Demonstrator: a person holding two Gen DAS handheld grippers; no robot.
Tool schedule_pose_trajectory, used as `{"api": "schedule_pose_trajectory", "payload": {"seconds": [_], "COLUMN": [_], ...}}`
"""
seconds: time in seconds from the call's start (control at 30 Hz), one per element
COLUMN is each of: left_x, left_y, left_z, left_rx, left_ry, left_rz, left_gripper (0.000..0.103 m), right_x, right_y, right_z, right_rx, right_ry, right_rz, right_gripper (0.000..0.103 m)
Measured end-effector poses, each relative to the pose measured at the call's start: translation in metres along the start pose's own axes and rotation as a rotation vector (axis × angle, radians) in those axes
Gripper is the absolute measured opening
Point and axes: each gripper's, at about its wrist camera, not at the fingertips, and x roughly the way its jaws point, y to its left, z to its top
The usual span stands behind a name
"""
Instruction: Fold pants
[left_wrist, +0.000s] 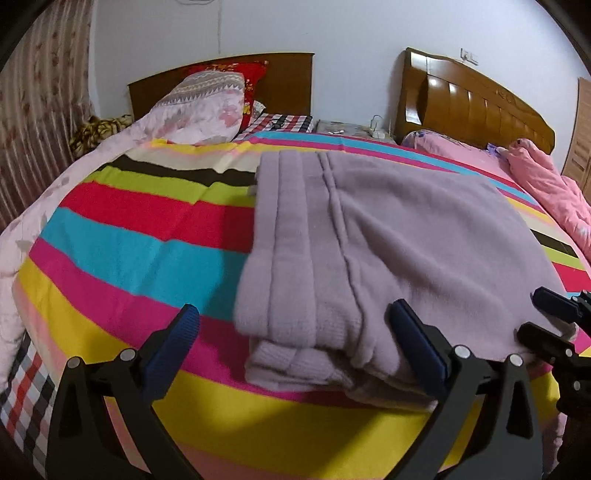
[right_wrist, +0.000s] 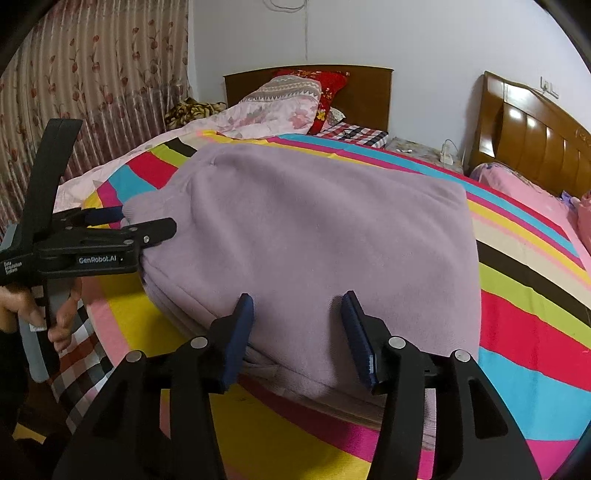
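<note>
Pants (right_wrist: 314, 236), lilac knit, lie folded into a thick stack on the striped bedspread (left_wrist: 129, 236), near edge toward you, cuffs and ribbed ends piled at the left front corner.

Your left gripper (left_wrist: 295, 343) is spread wide, nothing pinched; one finger sits over the bedspread, the other rests at the stack's near edge. The right wrist view shows it side-on at that left corner, w/ your hand (right_wrist: 22, 302) on the handle. Your right gripper (right_wrist: 297, 332) is parted too, both pads straddling the front edge, fabric between them but not squeezed (pads don't look pressed in).

Risks from here:
- Layers are loose at the near edge. If you close on the top layer only, lifting would prob. peel it off and undo the fold.
- Left finger against the cuff pile could drag or nudge it sideways if you pull away low; the stack would skew.
- Fleecy knit may snag on the ribbed pads as you back out, so lift clear before moving off.
- Grippers are near each other at the front; crossing paths could bump them.
- Stack sits near the bed's front edge, so a shove toward you might tip it off.
</note>
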Motion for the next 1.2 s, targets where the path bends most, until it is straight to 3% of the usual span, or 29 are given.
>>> {"api": "schedule_pose_trajectory", "payload": {"seconds": [0.2,0.27,0.33,0.43,0.5,0.57,0.67,0.93,1.03,1.13,1.2], "left_x": [0.0,0.0,0.003,0.004,0.004,0.004,0.005,0.001,-0.011,-0.035,-0.044], "left_y": [0.0,0.001,0.003,0.004,0.005,0.005,0.004,-0.004,-0.011,-0.031,-0.04], "left_z": [-0.003,-0.003,0.0,-0.002,-0.003,-0.003,-0.004,-0.003,0.002,0.015,0.028], "left_rx": [-0.019,-0.024,-0.033,-0.05,-0.053,-0.05,-0.049,-0.043,-0.035,0.027,0.031], "left_ry": [0.01,0.008,0.009,0.012,0.013,0.013,0.014,0.025,0.045,-0.03,-0.086], "left_rz": [-0.004,-0.004,-0.007,-0.015,-0.016,-0.013,-0.009,0.023,0.071,0.19,0.135], "left_gripper": [0.102,0.102,0.102,0.102,0.102,0.102,0.102,0.102,0.102,0.101,0.101], "right_x": [-0.005,-0.014,-0.021,-0.017,-0.004,0.0,0.001,-0.014,-0.038,-0.059,-0.059], "right_y": [0.0,0.0,0.004,0.02,0.034,0.047,0.052,0.034,0.016,-0.012,-0.049], "right_z": [0.007,0.01,0.012,0.011,0.004,-0.004,-0.006,-0.005,0.002,0.011,0.024], "right_rx": [0.029,0.062,0.062,0.0,-0.055,-0.126,-0.159,-0.115,-0.089,-0.058,0.019], "right_ry": [0.019,-0.02,-0.063,-0.044,0.018,0.006,0.008,0.008,-0.045,-0.134,-0.164], "right_rz": [0.01,0.031,0.059,0.113,0.148,0.103,0.106,0.284,0.43,0.38,0.318], "right_gripper": [0.061,0.062,0.071,0.072,0.075,0.078,0.082,0.083,0.083,0.088,0.089]}}
